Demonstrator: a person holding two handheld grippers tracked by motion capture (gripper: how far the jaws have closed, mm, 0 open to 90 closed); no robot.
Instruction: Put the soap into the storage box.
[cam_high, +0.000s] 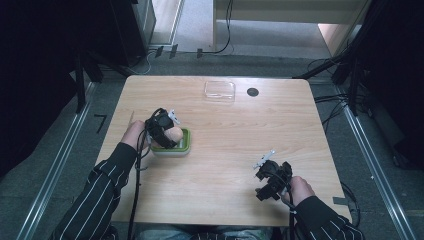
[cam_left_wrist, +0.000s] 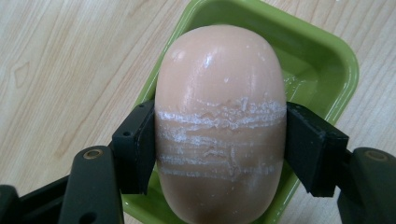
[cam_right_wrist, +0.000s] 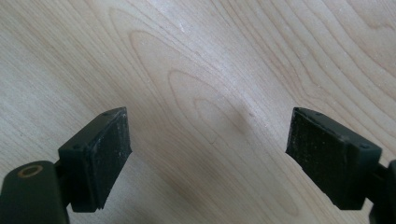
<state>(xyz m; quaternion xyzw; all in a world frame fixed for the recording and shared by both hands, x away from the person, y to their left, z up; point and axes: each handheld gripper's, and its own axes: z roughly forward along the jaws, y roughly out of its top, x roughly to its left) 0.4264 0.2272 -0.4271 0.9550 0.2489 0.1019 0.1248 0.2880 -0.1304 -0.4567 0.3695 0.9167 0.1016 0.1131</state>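
Peach-coloured soap, smooth and oval with chalky white scuffs, sits clamped across its middle by the left gripper, just above the glossy green dish at centre frame, probably for lifting out or setting in. Lower right, the right gripper hovers wide apart over bare wood table.

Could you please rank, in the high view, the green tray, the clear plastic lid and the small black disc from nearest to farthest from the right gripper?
From the right gripper, open at the table's near right:
1. The small black round disc, far edge, almost straight ahead.
2. The clear rectangular plastic lid, far edge, just left of the disc.
The shallow green plastic tray, at the left, looks about level with these two; too close to rank.
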